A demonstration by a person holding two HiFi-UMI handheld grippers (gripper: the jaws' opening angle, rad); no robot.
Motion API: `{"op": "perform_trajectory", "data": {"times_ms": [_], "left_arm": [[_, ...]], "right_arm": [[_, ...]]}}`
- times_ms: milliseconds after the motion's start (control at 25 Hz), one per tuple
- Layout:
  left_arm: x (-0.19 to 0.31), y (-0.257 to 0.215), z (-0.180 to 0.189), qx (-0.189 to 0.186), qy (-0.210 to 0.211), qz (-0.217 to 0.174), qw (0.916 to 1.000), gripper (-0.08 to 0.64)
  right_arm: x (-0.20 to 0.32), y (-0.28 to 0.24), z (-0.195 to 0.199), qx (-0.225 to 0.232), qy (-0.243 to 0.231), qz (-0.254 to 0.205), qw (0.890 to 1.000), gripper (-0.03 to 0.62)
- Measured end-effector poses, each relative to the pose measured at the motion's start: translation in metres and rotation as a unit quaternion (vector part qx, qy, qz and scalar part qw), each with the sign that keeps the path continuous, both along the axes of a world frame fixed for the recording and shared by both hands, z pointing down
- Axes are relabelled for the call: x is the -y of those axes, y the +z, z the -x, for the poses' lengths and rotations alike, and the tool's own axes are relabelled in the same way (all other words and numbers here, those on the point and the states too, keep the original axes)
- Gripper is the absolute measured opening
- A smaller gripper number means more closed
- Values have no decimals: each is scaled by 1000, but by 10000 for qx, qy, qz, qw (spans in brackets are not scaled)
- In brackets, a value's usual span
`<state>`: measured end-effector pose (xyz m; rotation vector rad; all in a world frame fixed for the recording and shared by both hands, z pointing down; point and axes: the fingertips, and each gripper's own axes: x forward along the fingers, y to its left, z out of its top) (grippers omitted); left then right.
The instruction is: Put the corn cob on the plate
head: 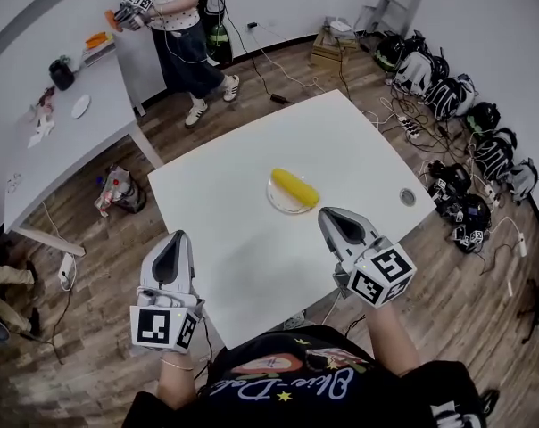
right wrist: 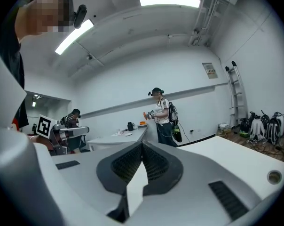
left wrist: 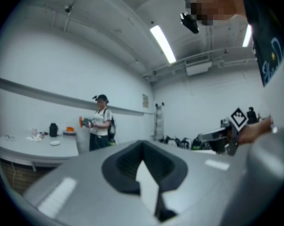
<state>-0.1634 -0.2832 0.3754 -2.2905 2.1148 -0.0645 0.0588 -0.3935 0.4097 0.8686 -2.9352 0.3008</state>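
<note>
A yellow corn cob (head: 295,187) lies across a small white plate (head: 277,201) near the middle of the white table (head: 243,266). My left gripper (head: 174,239) hovers over the table's near left edge, well short of the plate, its jaws together with nothing between them. My right gripper (head: 335,216) is held just below and right of the plate, apart from the corn, also shut and empty. Both gripper views look level across the room, and neither shows the plate or the corn. The left gripper (left wrist: 142,144) and the right gripper (right wrist: 142,144) show their tips meeting.
Another person (head: 182,25) stands at the back with grippers beside a second white table (head: 69,150) that carries a plate and small items. Backpacks and helmets (head: 466,141) line the floor at right. A round grommet (head: 407,197) sits near the table's right corner. Cables cross the wooden floor.
</note>
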Motion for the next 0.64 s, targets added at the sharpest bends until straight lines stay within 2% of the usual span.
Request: {"op": "perform_trajectory", "data": {"times_ms": [160,320,480,640], "left_arm": [[-7,3,4,21,-85,44,10000,-14],[-11,2,13,95,-167,28,9998,-12],[-12,-1,5,409,-82,73,9991,-12],[-13,-3,-4,495,21,131,9987,-12]], "right_arm": [[3,10,1,-401,15,-139,9991,15],[8,12,6,-312,21,-60,9995,15],[15,20,1,-455,95,142,9988,15],[19,19,-8,-505,200,155,9984,15]]}}
